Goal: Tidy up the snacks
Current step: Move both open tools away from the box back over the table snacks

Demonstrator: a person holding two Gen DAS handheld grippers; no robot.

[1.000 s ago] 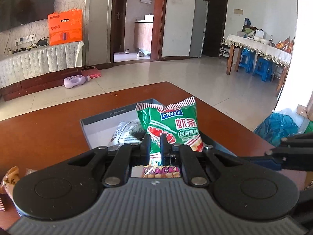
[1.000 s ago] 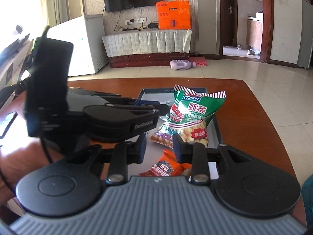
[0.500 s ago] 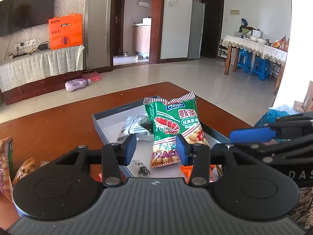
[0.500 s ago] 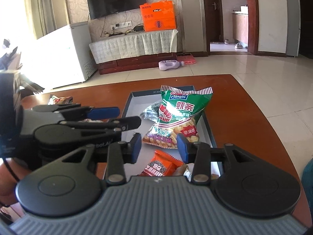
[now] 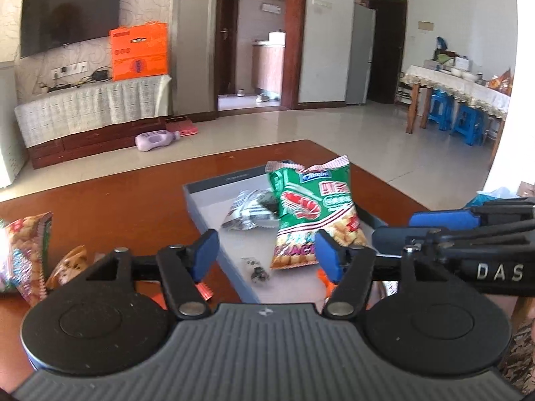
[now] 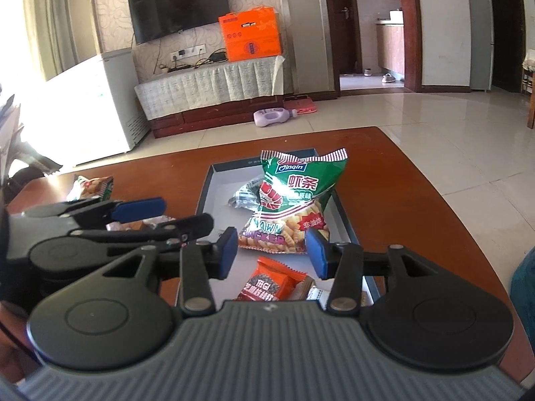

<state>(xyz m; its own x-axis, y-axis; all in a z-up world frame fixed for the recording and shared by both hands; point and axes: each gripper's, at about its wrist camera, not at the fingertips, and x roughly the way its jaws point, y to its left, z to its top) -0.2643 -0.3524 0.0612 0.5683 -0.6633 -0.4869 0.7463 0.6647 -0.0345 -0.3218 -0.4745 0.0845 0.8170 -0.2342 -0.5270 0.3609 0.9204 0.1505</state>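
A green prawn-cracker bag (image 5: pixel 312 210) (image 6: pixel 291 204) lies in the shallow grey box (image 5: pixel 214 214) (image 6: pixel 205 193) on the brown table, leaning on a silver packet (image 5: pixel 249 212) (image 6: pixel 245 195). An orange snack packet (image 6: pixel 269 282) lies at the box's near end. My left gripper (image 5: pixel 265 255) is open and empty, just short of the box's near edge. My right gripper (image 6: pixel 272 254) is open and empty, above the box's near end. More snack bags (image 5: pixel 26 254) (image 6: pixel 92 185) lie on the table left of the box.
The table's far edge (image 6: pixel 301 133) and right edge (image 6: pixel 451 200) drop to tiled floor. A TV stand (image 6: pixel 214 90), a white freezer (image 6: pixel 93 107) and a dining table with blue stools (image 5: pixel 461 100) stand in the room. The right gripper (image 5: pixel 468 234) crosses the left wrist view.
My left gripper has opened and let go of the green bag, which now lies in the box. Both grippers have drawn back from the box and the right one has opened wider.
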